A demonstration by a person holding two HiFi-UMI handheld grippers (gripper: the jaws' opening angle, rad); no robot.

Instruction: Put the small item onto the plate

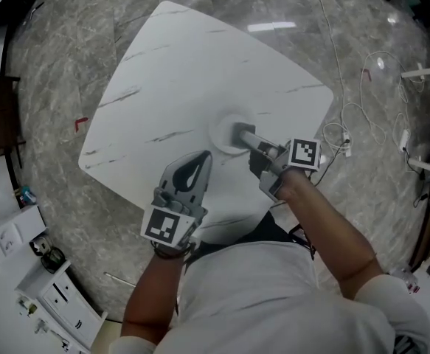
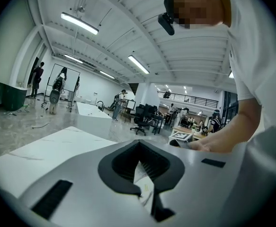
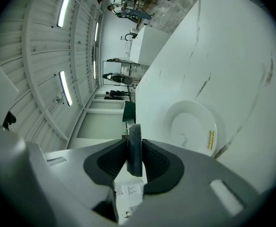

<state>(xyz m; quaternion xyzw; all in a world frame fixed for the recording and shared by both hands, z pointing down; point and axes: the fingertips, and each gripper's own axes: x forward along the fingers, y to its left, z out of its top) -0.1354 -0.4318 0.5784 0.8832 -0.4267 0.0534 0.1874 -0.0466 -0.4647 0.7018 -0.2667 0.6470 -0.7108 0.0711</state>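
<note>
Left gripper (image 1: pixel 200 160): rests low over the near left part of the white surface (image 1: pixel 200 57), pointing toward the plate but short of it. Fingers drawn together at the tips, nothing between them. Its own view looks out level across the surface into a large hall.

Plate (image 1: pixel 220 131): white, round, just right of the surface's centre. The right gripper view shows a small yellow sticker (image 3: pixel 210 139) at its rim. The part of the plate in view is bare.

Right gripper (image 1: pixel 243 133): reaches in from the near right edge, fingertips over the plate. Fingers are clamped on the small item (image 3: pixel 135 148), a dark grey flat piece held edge-on, its front end sticking out past the pads. In the right gripper view the plate lies just beyond and to the right of the item. Item is therefore in the grip above the plate; cannot tell whether it touches the plate.

Far right: loose white cables (image 1: pixel 362 105) on the grey marbled floor (image 1: pixel 60 57), well apart from the surface.
</note>
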